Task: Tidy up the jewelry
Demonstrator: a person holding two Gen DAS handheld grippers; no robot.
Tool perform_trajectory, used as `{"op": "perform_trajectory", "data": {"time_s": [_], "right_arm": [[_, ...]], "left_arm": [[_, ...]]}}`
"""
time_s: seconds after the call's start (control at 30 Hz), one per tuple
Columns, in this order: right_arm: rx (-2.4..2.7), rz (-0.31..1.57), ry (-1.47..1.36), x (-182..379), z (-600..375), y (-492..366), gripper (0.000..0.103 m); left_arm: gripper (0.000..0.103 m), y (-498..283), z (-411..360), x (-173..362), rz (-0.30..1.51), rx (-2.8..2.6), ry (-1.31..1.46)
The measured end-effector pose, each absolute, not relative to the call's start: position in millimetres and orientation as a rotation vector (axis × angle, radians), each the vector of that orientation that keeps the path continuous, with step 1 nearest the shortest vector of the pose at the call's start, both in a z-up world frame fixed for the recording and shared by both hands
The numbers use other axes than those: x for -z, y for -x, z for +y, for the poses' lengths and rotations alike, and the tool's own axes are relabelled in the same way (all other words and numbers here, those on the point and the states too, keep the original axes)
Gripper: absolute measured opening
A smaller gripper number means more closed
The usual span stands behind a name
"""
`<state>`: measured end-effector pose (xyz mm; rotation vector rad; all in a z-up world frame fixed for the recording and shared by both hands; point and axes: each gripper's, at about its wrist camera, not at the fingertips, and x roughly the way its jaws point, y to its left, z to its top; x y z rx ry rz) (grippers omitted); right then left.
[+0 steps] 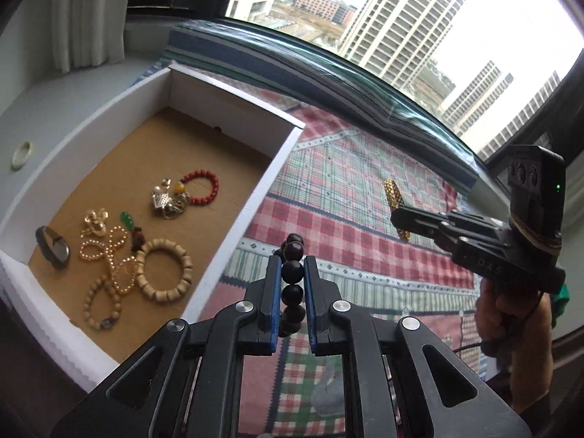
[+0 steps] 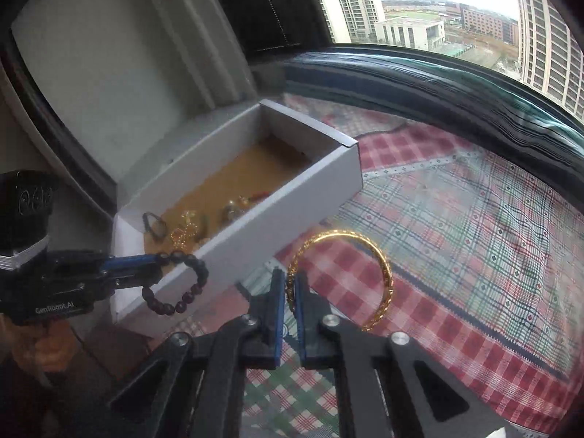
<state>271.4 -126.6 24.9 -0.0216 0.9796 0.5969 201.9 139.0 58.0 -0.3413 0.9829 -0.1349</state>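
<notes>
Above the checked cloth [image 1: 346, 168], beside a big window [image 1: 419, 18] with tower blocks outside, both claws hang in the air, each pinching a bracelet. The left claw [image 1: 292, 273] is closed narrow on a string of dark round beads [image 1: 293, 272]; its blue pads [image 1: 276, 284] press on the beads from both sides, and the rest of the loop droops below, as the right wrist view shows [image 2: 175, 284]. The right claw [image 2: 290, 288] is shut tight on a gold bangle [image 2: 383, 273], gripping it by the rim so the ring stands out in front of the fingers, clear of the cloth. From the left wrist view the same bangle is seen edge-on [image 1: 394, 197], with a hand [image 1: 511, 314] around the right handle.

To the left of both claws sits an open white box [image 1: 255, 197] with a brown cardboard floor. Inside it lie a red bead bracelet [image 1: 208, 186], a pale wooden bead bracelet [image 1: 164, 272], a tangle of small gold beads [image 1: 109, 255], a silvery cluster [image 1: 168, 202], a green stone [image 1: 126, 219] and a dark grey band [image 1: 53, 246]. The dark beads hang just beside the box's near wall, outside it
</notes>
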Motion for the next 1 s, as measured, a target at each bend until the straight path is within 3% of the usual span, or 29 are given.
{"op": "perform_trajectory", "data": {"time_s": [0.13, 0.27, 0.63, 0.67, 0.73, 0.8, 0.87, 0.93, 0.97, 1.0], "right_arm": [[-0.708, 0.953, 0.091, -44, -51, -269, 0.006], [-0.759, 0.959, 0.163, -40, 15, -281, 0.006], [-0.719, 1.134, 0.369, 58, 117, -329, 0.007], [-0.712, 1.144, 0.391, 66, 121, -330, 0.008], [-0.688, 1.153, 0.423, 79, 128, -331, 0.008], [-0.667, 1.154, 0.425, 83, 129, -332, 0.019], [-0.653, 1.131, 0.406, 78, 126, -331, 0.037], [-0.651, 1.101, 0.388, 67, 124, -327, 0.041], [-0.655, 1.087, 0.375, 60, 122, -325, 0.046], [-0.658, 1.074, 0.363, 54, 121, -324, 0.050]], "left_arm": [[0.010, -197, 197, -66, 0.955, 0.008, 0.341], [0.010, -204, 245, -41, 0.970, -0.120, 0.328], [0.012, -206, 289, 64, 1.109, -0.225, 0.365], [0.015, -205, 287, 67, 1.112, -0.233, 0.363], [0.034, -200, 288, 71, 1.102, -0.248, 0.348], [0.067, -196, 287, 67, 1.073, -0.298, 0.306], [0.077, -190, 283, 58, 1.032, -0.355, 0.247], [0.089, -186, 277, 49, 0.998, -0.403, 0.211], [0.099, -183, 274, 44, 0.978, -0.440, 0.198], [0.102, -179, 271, 37, 0.952, -0.492, 0.185]]}}
